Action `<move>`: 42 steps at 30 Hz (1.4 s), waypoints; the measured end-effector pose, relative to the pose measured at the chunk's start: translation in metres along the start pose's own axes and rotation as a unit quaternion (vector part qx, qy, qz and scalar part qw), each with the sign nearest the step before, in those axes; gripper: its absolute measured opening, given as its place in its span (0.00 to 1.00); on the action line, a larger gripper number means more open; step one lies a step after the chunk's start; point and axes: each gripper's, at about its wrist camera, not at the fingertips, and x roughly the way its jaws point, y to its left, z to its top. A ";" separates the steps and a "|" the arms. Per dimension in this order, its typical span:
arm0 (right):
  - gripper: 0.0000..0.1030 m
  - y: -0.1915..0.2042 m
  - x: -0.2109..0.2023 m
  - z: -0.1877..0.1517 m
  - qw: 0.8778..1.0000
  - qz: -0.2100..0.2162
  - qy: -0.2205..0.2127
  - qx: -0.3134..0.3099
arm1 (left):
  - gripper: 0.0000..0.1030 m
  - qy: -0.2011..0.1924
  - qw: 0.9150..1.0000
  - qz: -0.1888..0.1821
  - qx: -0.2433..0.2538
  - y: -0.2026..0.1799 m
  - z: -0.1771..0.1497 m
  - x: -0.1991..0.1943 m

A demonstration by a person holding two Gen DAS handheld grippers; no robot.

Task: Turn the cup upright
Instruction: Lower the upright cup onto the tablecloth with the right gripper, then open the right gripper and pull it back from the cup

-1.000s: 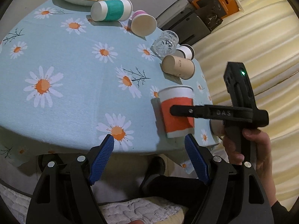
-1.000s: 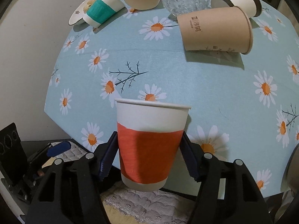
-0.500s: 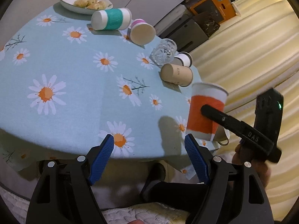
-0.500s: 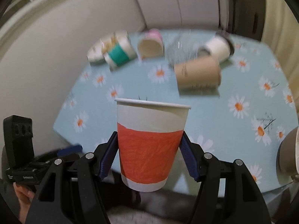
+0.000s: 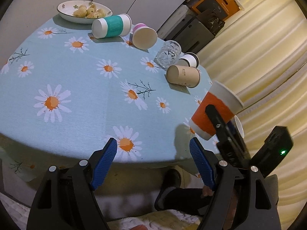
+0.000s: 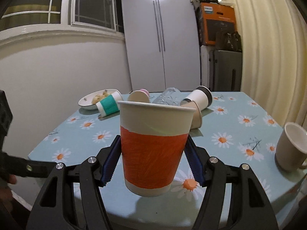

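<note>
Warm dim indoor light, perhaps overhead; fisheye-warped edges.

Toppled cups (image 5: 183,75) crowding table's (image 5: 80,95) far edge

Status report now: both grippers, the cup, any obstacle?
Right gripper shut on orange-and-white paper cup, upright, off the table. Left gripper open, empty. Beige ceramic mug stands right of cup.

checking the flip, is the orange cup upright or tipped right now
Mouth up, off the table: the orange cup sits in the right gripper. The left wrist view shows it leaning.
</note>
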 end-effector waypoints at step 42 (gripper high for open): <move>0.80 0.022 0.020 -0.058 0.995 -0.068 -0.040 -0.059 | 0.74 -0.010 1.000 0.010 -0.015 0.010 0.002 -0.003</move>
